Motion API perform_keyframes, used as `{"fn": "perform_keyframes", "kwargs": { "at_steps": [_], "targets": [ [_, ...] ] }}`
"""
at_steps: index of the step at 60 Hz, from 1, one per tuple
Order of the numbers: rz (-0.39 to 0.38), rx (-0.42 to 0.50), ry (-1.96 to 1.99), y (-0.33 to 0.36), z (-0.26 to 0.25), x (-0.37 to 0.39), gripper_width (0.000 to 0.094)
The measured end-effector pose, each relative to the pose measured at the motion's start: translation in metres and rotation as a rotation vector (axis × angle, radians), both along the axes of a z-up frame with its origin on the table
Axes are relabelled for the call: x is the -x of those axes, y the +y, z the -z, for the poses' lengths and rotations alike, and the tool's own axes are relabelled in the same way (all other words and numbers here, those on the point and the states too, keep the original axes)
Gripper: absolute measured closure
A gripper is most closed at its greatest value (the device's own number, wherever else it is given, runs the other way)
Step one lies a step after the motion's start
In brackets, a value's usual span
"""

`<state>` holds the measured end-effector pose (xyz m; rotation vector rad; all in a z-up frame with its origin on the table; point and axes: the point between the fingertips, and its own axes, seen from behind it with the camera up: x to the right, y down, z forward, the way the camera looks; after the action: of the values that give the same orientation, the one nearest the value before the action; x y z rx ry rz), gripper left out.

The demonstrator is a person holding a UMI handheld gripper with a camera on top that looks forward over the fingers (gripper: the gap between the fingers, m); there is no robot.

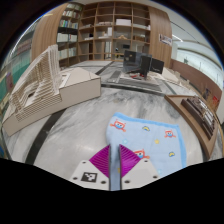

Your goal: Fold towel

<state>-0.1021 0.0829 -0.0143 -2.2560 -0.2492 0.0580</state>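
A light blue towel [155,138] with small coloured prints lies on the grey marbled table [75,125], just ahead and to the right of my fingers. My gripper [114,152] sits low over the towel's near left part. Its two magenta pads [100,160] stand close together with a narrow strip of the blue cloth pinched between them. The towel's near edge is hidden under the fingers.
A white slatted rack [45,88] stands on the table to the left. Dark monitors [140,65] stand beyond the table, with wooden bookshelves [110,30] behind them. A wooden desk [197,112] runs along the right.
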Motion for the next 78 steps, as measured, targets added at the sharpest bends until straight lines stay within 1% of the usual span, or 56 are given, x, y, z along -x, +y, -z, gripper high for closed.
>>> {"fn": "perform_keyframes", "kwargs": {
  "at_steps": [1, 2, 13, 20, 26, 32, 38, 41, 45, 47, 48, 49, 50, 55, 57, 62, 73, 78],
  "targets": [
    [0.004, -0.007, -0.014, 0.001, 0.000, -0.003, 0.0793],
    [0.008, -0.015, -0.026, 0.001, -0.001, -0.007, 0.0897],
    [-0.015, -0.066, -0.011, -0.001, -0.008, -0.009, 0.0929],
    [-0.001, -0.117, 0.033, -0.001, -0.040, -0.021, 0.0929],
    [0.031, -0.145, 0.050, 0.001, -0.069, -0.057, 0.0926],
    [0.079, -0.126, 0.038, 0.002, -0.072, -0.101, 0.0920],
    [0.132, -0.060, 0.032, -0.004, -0.052, -0.144, 0.0908],
    [0.159, -0.048, 0.051, -0.002, -0.042, -0.161, 0.0908],
    [0.211, -0.007, 0.050, -0.005, -0.027, -0.185, 0.0902],
    [0.237, 0.010, 0.066, -0.007, -0.024, -0.192, 0.0871],
    [0.247, 0.014, 0.081, -0.007, -0.021, -0.197, 0.0839],
    [0.256, 0.019, 0.098, -0.007, -0.020, -0.199, 0.0738],
    [0.260, 0.023, 0.116, -0.006, -0.019, -0.200, 0.0687],
    [0.259, 0.037, 0.189, -0.009, -0.022, -0.202, 0.0130],
    [0.253, 0.029, 0.196, -0.010, -0.025, -0.204, 0.0076],
    [0.245, 0.005, 0.191, -0.015, -0.036, -0.211, 0.0109],
    [0.202, -0.044, 0.182, -0.051, -0.069, -0.207, 0.0105],
    [0.175, -0.092, 0.173, -0.073, -0.096, -0.198, 0.0106]
  ]
}}
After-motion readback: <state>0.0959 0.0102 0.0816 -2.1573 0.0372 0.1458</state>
